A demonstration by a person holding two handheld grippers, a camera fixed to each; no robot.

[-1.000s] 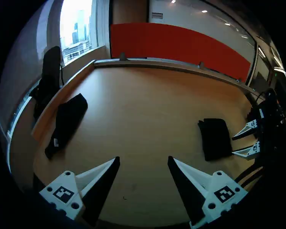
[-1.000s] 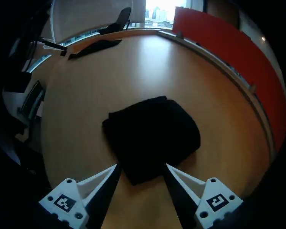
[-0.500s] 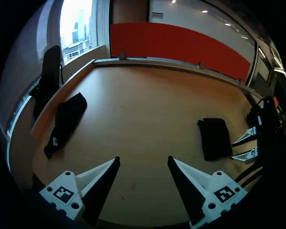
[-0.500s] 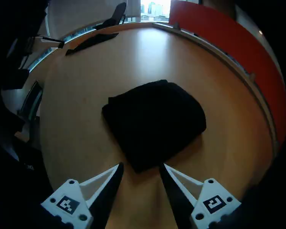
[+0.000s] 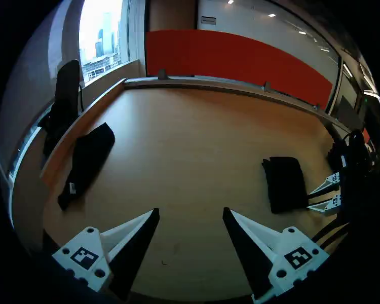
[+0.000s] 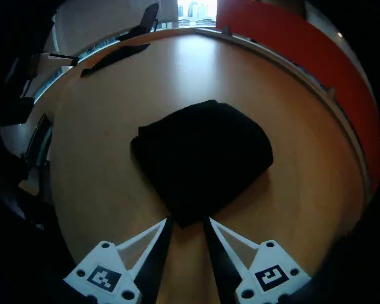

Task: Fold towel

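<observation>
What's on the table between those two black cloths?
Bare wooden table, seen in the left gripper view, lies between the folded towel and the long black cloth.

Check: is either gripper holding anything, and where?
Left gripper: open, holding nothing. Right gripper straddles the near corner of the towel with a narrow gap; whether it actually pinches the corner cannot be told.

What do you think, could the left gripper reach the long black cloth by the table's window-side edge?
Probably yes. The left gripper is open over the table, and nothing lies between it and the long black cloth, off to its left. The folded towel sits away on the other side.
</observation>
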